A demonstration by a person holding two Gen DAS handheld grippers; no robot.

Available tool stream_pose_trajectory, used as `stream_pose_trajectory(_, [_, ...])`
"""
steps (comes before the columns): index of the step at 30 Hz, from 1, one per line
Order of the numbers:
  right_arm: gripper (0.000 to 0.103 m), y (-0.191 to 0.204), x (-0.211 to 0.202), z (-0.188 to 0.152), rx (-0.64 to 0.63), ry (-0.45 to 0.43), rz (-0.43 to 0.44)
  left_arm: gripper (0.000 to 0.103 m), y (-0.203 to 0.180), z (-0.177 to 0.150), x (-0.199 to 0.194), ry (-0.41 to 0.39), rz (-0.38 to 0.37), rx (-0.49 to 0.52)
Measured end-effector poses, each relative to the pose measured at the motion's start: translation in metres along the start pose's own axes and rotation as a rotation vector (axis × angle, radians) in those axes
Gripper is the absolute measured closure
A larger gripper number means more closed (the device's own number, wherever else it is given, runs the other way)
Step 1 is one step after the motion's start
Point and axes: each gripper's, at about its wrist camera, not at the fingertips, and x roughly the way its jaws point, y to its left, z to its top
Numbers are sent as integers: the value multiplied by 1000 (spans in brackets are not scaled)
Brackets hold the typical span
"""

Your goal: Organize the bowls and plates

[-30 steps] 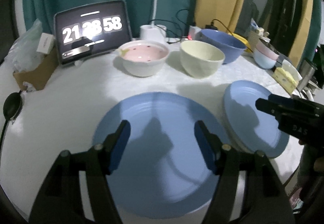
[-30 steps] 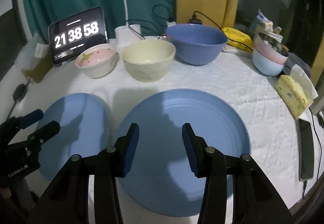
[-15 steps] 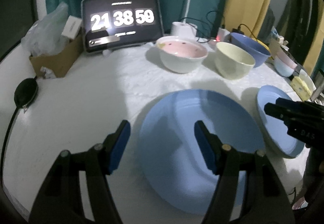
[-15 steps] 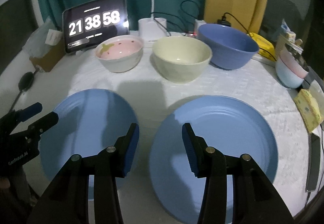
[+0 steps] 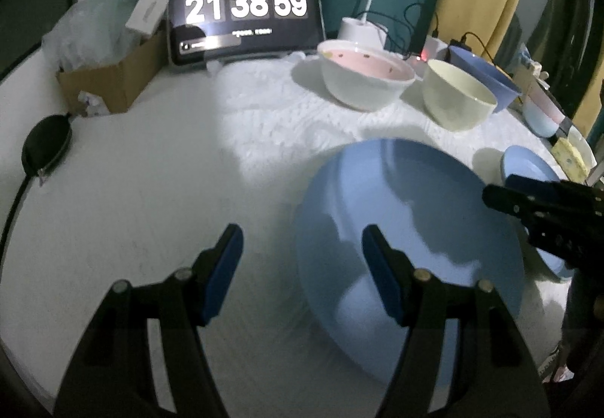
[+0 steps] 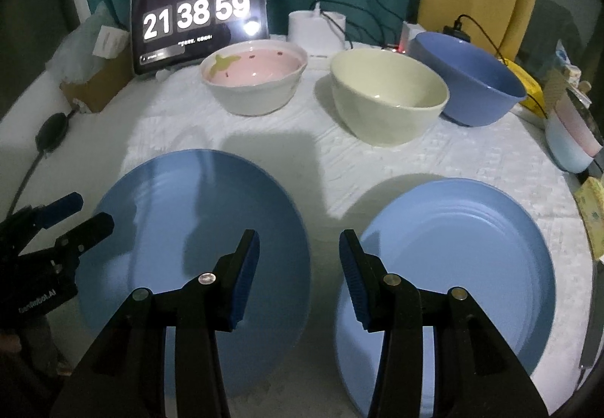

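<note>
Two blue plates lie side by side on the white table: the left plate [image 6: 196, 229] [image 5: 407, 229] and the right plate [image 6: 464, 267] [image 5: 528, 168]. Behind them stand a pink-lined white bowl [image 6: 255, 80] [image 5: 364, 76], a cream bowl [image 6: 389, 99] [image 5: 456, 97] and a blue bowl [image 6: 472, 78] [image 5: 487, 74]. My left gripper [image 5: 302, 267] is open and empty, over the left plate's left edge. My right gripper [image 6: 298, 274] is open and empty, above the gap between the plates.
A tablet clock [image 5: 245, 10] stands at the back, with a cardboard box [image 5: 109, 82] and a black pouch [image 5: 47, 144] to its left. A lamp base [image 6: 317, 27] and cables sit behind the bowls. Stacked small bowls [image 6: 573, 138] and yellow packets [image 6: 592, 214] crowd the right edge.
Both grippers have swung to the left. The left gripper went from centred over the left plate to its left edge. The right gripper went from over the right plate to between the plates.
</note>
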Motion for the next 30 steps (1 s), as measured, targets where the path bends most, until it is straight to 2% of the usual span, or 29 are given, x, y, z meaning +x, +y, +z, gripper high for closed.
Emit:
stream_pose_trajectory(12, [56, 10, 27, -1, -28, 60, 16, 36, 0, -6, 11, 48, -19, 8])
stream_pose_trajectory(16, [56, 12, 29, -2, -48, 56, 4, 37, -3, -8, 11, 43, -26, 30])
stream_pose_trajectory(17, [57, 12, 28, -3, -49, 54, 4, 42, -5, -8, 10, 40, -34, 35])
stream_pose_trajectory(20, [71, 13, 27, -3, -62, 45, -16, 53, -8, -9, 10, 44, -48, 55])
stream_pose_trajectory(22, [78, 13, 24, -3, -67, 41, -9, 54, -12, -10, 9, 43, -43, 62])
stream_pose_trajectory(30, [79, 10, 10, -3, -60, 12, -6, 55, -15, -7, -3, 15, -58, 63])
